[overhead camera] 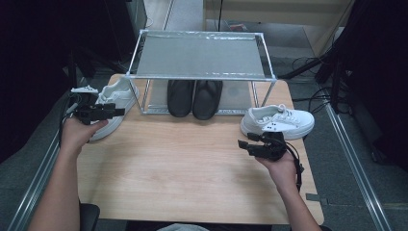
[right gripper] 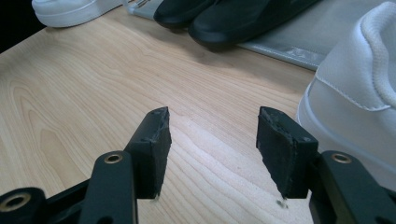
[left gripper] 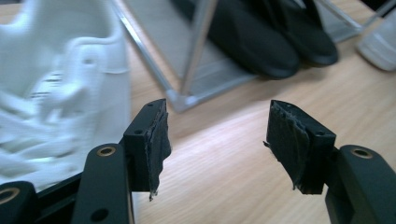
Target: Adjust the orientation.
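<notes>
Both tongs are gaping with nothing in them: left tongs (overhead camera: 118, 112) sit right by the left white sneaker (overhead camera: 113, 103), partly covering it, right tongs (overhead camera: 245, 146) just short of the right white sneaker (overhead camera: 279, 121). The black shoes (overhead camera: 194, 97) are half hidden under the metal rack (overhead camera: 199, 53) on the wooden surface (overhead camera: 183, 168).
</notes>
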The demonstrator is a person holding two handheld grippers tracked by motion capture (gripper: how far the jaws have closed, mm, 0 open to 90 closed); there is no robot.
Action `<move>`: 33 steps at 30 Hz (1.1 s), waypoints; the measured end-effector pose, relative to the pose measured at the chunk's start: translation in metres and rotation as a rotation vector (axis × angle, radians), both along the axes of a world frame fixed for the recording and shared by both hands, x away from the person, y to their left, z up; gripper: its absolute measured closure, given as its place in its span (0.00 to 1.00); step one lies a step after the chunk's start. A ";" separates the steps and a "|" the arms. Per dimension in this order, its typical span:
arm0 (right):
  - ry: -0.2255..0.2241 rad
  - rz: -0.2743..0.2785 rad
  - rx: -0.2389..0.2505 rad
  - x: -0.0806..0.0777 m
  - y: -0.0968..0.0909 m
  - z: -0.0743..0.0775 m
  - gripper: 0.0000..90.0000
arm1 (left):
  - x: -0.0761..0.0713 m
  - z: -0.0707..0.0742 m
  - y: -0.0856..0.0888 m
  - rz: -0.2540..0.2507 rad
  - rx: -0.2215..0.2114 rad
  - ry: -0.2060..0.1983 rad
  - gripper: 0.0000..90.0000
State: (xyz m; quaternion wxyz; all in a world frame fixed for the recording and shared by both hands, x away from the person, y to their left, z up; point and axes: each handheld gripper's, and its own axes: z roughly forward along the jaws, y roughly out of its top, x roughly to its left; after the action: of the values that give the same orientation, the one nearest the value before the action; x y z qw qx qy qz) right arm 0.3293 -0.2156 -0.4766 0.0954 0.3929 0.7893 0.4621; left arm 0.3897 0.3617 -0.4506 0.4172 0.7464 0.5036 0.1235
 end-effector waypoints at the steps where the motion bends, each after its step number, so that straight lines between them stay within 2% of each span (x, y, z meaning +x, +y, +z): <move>1: 0.001 -0.001 -0.002 -0.001 0.000 0.000 0.51 | 0.001 0.001 0.002 0.014 0.003 0.003 0.44; 4: 0.007 -0.006 -0.006 -0.002 -0.001 -0.001 0.51 | 0.006 0.001 0.007 0.055 0.005 -0.010 0.44; 6: 0.003 -0.007 -0.008 -0.002 -0.002 -0.002 0.51 | 0.009 0.002 0.010 0.079 0.021 -0.012 0.46; 10: 0.010 -0.017 -0.011 -0.004 -0.003 -0.003 0.51 | 0.018 0.004 0.015 0.096 0.018 -0.014 0.46; 15: 0.012 -0.028 -0.017 -0.006 -0.004 -0.005 0.51 | 0.029 0.002 0.019 0.105 0.047 -0.011 0.47; 17: 0.019 -0.034 -0.017 -0.008 -0.004 -0.005 0.51 | 0.033 -0.001 0.022 0.111 0.022 -0.003 0.48; 21: 0.019 -0.039 -0.024 -0.011 -0.006 -0.007 0.51 | 0.038 -0.006 0.026 0.144 0.024 -0.029 0.48; 22: 0.021 -0.044 -0.027 -0.012 -0.006 -0.007 0.51 | 0.040 -0.006 0.026 0.145 0.023 -0.025 0.49; 24: 0.019 -0.047 -0.028 -0.014 -0.008 -0.007 0.51 | 0.045 -0.005 0.025 0.145 0.046 -0.008 0.49; 29: 0.020 -0.063 -0.026 -0.017 -0.013 -0.008 0.51 | 0.055 -0.012 0.021 0.153 0.055 -0.018 0.49; 33: 0.022 -0.066 -0.027 -0.018 -0.014 -0.008 0.51 | 0.061 -0.023 0.022 0.147 0.050 0.021 0.50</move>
State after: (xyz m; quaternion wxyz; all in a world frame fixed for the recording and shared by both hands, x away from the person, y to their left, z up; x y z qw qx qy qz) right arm 0.3111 -0.2296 -0.4847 0.1070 0.4225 0.7831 0.4436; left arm 0.4511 0.3841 -0.4737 0.3831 0.7187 0.5582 0.1585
